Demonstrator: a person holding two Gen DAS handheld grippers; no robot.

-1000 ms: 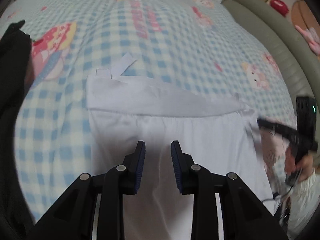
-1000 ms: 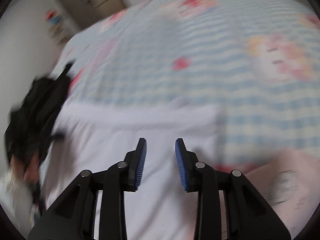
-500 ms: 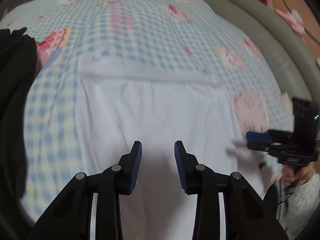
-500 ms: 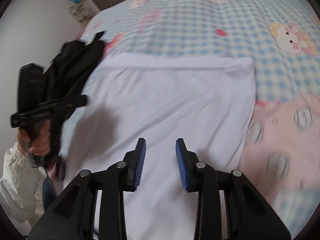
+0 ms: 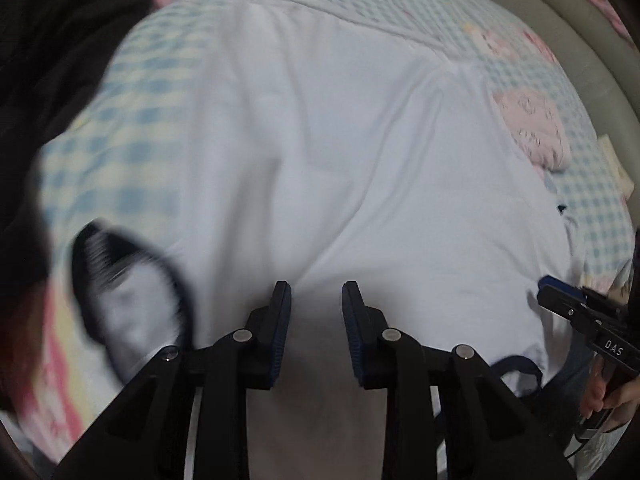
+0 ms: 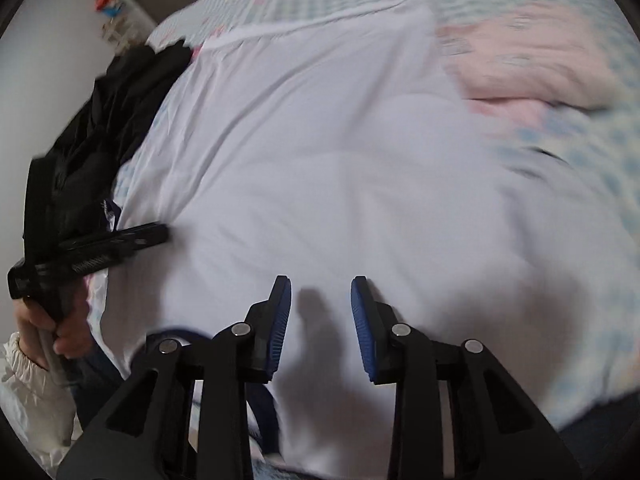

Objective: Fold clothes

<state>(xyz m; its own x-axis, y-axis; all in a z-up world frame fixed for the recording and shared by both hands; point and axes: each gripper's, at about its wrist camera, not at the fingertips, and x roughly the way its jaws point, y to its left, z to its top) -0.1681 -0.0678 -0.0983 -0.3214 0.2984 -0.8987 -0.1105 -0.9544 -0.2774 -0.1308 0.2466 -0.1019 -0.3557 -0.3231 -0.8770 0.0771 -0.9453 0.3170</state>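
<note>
A white T-shirt [image 5: 340,152] with dark navy trim lies flat on the bed, its hem at the far end; it also fills the right wrist view [image 6: 340,152]. Its navy-edged sleeve [image 5: 128,296] sticks out at the near left. My left gripper [image 5: 316,300] is open and empty, low over the shirt's near end. My right gripper [image 6: 321,300] is open and empty over the same near end, by the navy collar [image 6: 176,334]. Each gripper shows in the other's view: the right one [image 5: 560,296] at the shirt's right edge, the left one [image 6: 160,234] at its left edge.
The bed has a blue checked cartoon sheet [image 5: 132,92]. A pile of black clothes [image 5: 52,60] lies left of the shirt, also in the right wrist view [image 6: 108,120]. A folded pink garment [image 5: 532,128] lies to the right [image 6: 532,64]. A grey padded bed rim [image 5: 560,32] curves behind.
Both grippers have drawn back toward the shirt's near end and come lower over it; the collar and left sleeve have come into view. Both stay open and empty.
</note>
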